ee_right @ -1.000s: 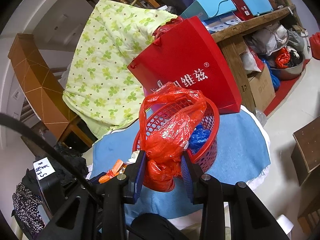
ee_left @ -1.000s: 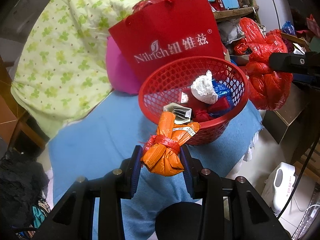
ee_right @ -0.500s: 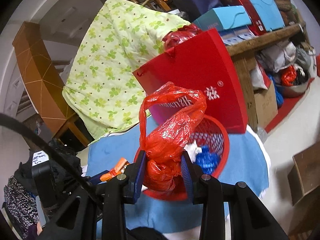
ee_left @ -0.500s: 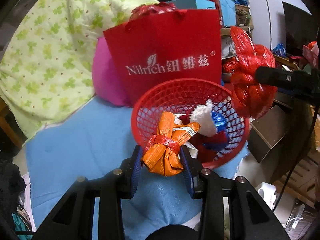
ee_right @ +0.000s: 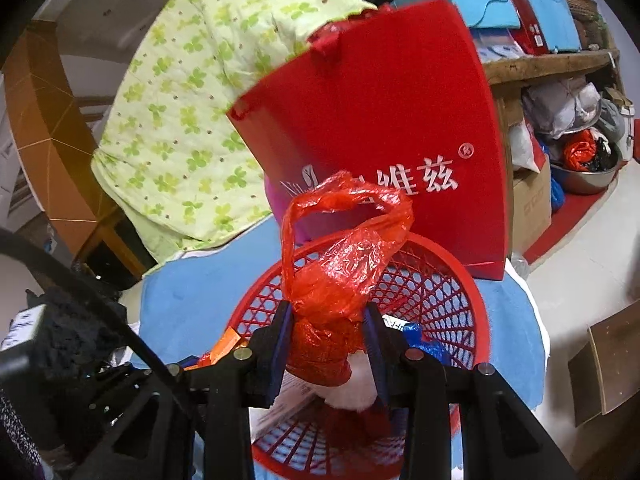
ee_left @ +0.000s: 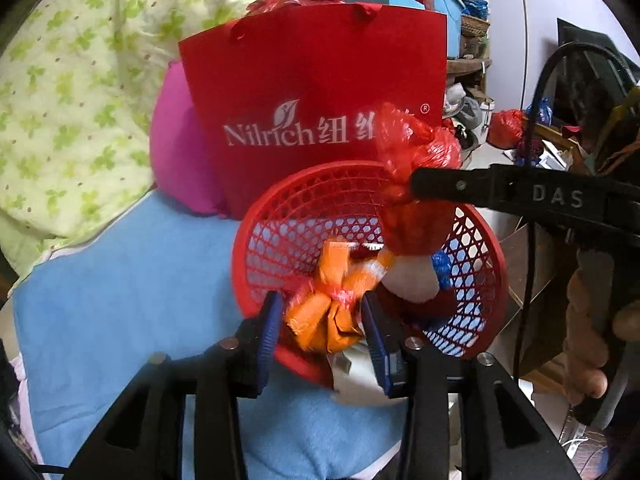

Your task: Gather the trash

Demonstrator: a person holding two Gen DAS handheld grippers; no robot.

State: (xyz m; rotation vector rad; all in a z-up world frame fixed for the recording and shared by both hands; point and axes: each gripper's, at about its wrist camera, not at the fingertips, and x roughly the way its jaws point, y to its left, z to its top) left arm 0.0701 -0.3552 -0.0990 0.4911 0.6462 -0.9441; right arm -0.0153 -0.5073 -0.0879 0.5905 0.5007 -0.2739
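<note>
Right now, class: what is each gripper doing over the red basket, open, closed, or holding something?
Left gripper: jaws just been opening, orange wrapper bundle between them, apparently slipping free.
Right gripper: closed on the red plastic bag.

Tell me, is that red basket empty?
No. The basket already holds a white wad and blue plastic.

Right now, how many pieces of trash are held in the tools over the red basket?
2: an orange wrapper bundle between the left tool's just-opening jaws, and a red plastic bag gripped by the right tool. Loose trash in the basket is not counted.
</note>
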